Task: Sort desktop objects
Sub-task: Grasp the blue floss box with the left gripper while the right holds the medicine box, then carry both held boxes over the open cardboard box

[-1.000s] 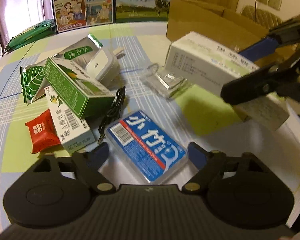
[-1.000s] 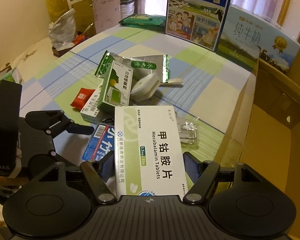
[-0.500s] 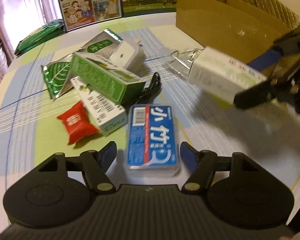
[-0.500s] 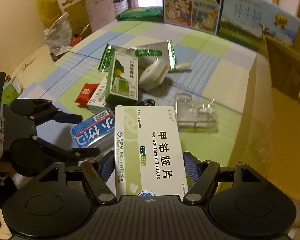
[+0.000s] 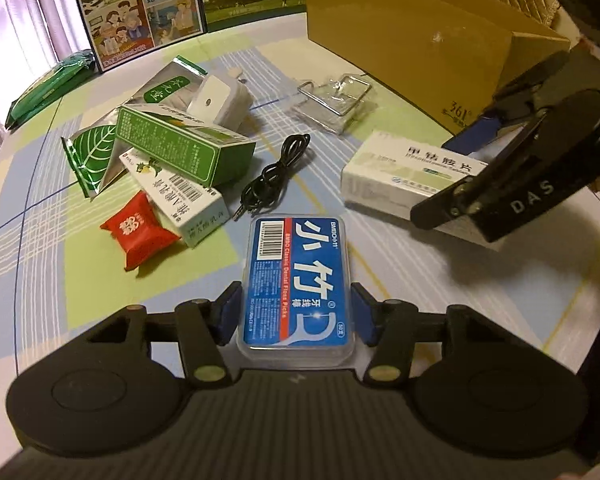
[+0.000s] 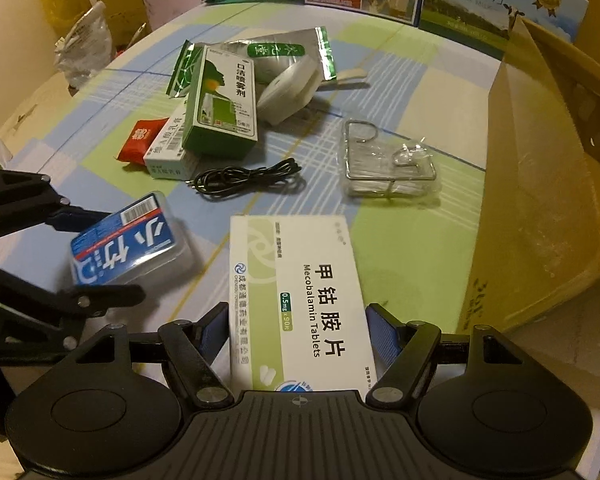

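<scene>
Both grippers have closed in: left fingers [image 5: 227, 312] flank, seemingly grip, the floss box [image 5: 296, 284]; right fingers [image 6: 380, 334] hold the tablet box [image 6: 300, 300].

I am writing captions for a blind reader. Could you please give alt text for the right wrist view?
The right gripper holds a white Mecobalamin tablet box above a checked tablecloth, beside a cardboard box. To the left, the left gripper holds a blue dental floss case; a black cable and small packages lie beyond.

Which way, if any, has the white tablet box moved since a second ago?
Yes. The tablet box, in the right gripper, has come down and nearer, away from the cardboard box.
</scene>
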### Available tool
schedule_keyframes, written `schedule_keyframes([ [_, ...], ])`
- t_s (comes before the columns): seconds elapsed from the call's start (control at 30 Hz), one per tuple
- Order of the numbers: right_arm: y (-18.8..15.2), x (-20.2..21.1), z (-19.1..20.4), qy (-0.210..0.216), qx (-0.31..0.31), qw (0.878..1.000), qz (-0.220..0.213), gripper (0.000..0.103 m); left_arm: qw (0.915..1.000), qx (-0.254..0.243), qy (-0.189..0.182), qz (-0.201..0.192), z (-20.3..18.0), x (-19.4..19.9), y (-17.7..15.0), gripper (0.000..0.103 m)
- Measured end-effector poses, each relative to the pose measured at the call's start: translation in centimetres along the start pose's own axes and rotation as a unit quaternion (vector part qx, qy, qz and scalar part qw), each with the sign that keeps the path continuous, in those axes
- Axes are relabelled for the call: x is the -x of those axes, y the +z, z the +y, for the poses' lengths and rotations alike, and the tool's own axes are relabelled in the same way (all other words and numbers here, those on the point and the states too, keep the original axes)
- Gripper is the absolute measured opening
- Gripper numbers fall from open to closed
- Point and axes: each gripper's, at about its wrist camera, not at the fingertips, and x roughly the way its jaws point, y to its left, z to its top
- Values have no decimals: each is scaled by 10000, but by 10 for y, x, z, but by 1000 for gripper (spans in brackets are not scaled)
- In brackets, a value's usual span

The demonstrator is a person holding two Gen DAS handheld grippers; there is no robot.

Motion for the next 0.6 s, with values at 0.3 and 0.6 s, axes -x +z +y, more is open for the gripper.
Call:
schedule_keyframes([
  [0.3,-4,-8,1,-134,57,9999,54,74,9990,401,-65,-187,9,-4,-4,58],
  [0.6,-2,-16,5,-188,124,9997,122,74,9992,361,-83,-129,7,-11,-2,56],
])
